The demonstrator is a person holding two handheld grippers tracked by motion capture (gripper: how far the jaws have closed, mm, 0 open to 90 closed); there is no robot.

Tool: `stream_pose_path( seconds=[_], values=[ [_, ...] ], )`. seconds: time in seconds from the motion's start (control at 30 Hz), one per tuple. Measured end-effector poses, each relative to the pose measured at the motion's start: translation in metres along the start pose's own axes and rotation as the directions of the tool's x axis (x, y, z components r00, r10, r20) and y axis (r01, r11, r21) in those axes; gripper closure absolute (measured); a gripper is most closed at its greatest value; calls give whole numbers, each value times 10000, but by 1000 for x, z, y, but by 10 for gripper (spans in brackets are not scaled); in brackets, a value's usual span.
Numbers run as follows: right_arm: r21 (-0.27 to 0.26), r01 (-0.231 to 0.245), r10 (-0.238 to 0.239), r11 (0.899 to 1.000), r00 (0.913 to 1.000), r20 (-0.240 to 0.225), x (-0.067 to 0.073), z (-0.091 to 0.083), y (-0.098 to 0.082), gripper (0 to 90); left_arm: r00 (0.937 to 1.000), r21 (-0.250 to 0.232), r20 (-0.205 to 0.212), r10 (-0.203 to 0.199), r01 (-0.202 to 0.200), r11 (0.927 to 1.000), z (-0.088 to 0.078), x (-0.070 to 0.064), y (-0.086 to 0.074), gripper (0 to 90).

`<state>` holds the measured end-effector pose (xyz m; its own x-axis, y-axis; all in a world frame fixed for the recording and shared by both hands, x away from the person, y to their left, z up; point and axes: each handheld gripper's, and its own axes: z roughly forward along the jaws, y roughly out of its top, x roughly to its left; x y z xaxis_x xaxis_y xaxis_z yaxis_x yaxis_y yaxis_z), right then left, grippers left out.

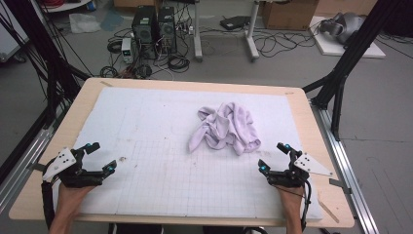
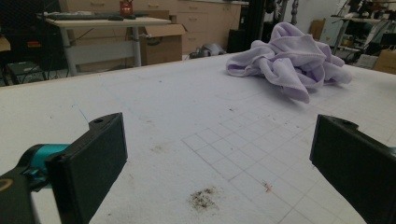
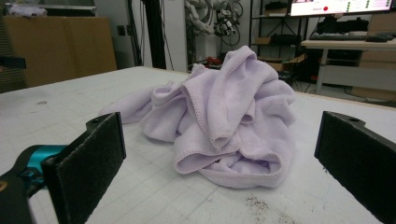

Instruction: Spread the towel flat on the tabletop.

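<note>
A crumpled lilac towel (image 1: 225, 127) lies in a heap on the white gridded mat (image 1: 160, 122), a little right of the middle. My left gripper (image 1: 101, 157) rests low at the mat's near left, open, with nothing between its jaws. At the near right, my right gripper (image 1: 274, 157) is open too and points at the towel from just short of it. In the right gripper view the towel (image 3: 229, 119) rises close ahead between the wide jaws (image 3: 219, 154). From the left gripper (image 2: 219, 158) the towel (image 2: 289, 63) lies farther off, up and to the right.
The mat covers a wooden table (image 1: 319, 141) with bare edges on all sides. A dark crumb stain (image 2: 204, 198) marks the mat just ahead of the left gripper. Black frame posts (image 1: 341, 73) stand beside the table; computers and cables (image 1: 156, 29) sit on the floor beyond.
</note>
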<state>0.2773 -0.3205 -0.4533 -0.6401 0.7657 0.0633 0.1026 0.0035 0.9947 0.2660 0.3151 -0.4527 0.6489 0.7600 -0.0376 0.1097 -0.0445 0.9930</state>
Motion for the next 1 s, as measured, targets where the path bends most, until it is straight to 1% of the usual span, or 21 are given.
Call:
stream_pose_path(
  seconds=[0.13,0.23,0.3,0.4,0.47,0.53,0.57,0.67,0.77,0.8,0.87,0.9,0.93,0.97,1.0],
  values=[
    [-9,-23,23,10000,10000,38,0,0,0,10,10000,0,-15,2,-2,10000,0,0,0,44],
    [8,139,-139,9999,9999,74,1,0,0,10,10000,15,-21,36,-36,10000,0,0,0,44],
    [59,152,-153,9999,9998,116,2,1,0,10,10000,-7,-20,52,-52,10000,-1,-1,0,44],
    [53,136,-137,9999,9998,165,1,1,0,10,10000,-114,-15,59,-59,9999,-1,-1,0,44],
    [90,46,-47,9999,9999,137,1,1,0,10,10000,-97,-6,39,-39,9999,-1,0,0,44],
    [94,87,-89,9999,9998,163,2,1,1,10,10000,-76,-6,46,-46,10000,-1,0,0,44],
    [116,151,-154,9998,9997,179,2,1,1,10,9999,-86,-29,150,-151,9998,-1,-1,0,44],
    [215,218,-223,9995,9995,224,2,3,1,10,9998,-135,-91,181,-182,9997,-1,-1,0,44],
    [487,130,-143,9987,9996,259,2,5,2,10,9998,-97,-75,164,-164,9998,-1,-1,0,44],
    [701,82,-98,9975,9997,234,1,7,3,10,9998,-78,-81,170,-171,9998,-1,-1,0,44],
    [1109,165,-198,9937,9994,289,1,12,7,10,9998,-99,-101,183,-184,9998,-1,-2,0,44],
    [1109,165,-198,9937,9994,289,1,12,7,10,9998,-99,-101,183,-184,9998,-1,-2,0,44],
    [1232,239,-274,9921,9993,265,1,15,11,10,9998,-94,-91,164,-165,9998,-1,-2,0,44],
    [1285,422,-443,9908,9989,141,1,20,23,9,9998,-59,-94,180,-181,9998,-1,-1,0,44],
    [1285,422,-443,9908,9989,141,1,20,23,9,9998,-59,-94,180,-181,9998,-1,-1,0,44]
  ],
)
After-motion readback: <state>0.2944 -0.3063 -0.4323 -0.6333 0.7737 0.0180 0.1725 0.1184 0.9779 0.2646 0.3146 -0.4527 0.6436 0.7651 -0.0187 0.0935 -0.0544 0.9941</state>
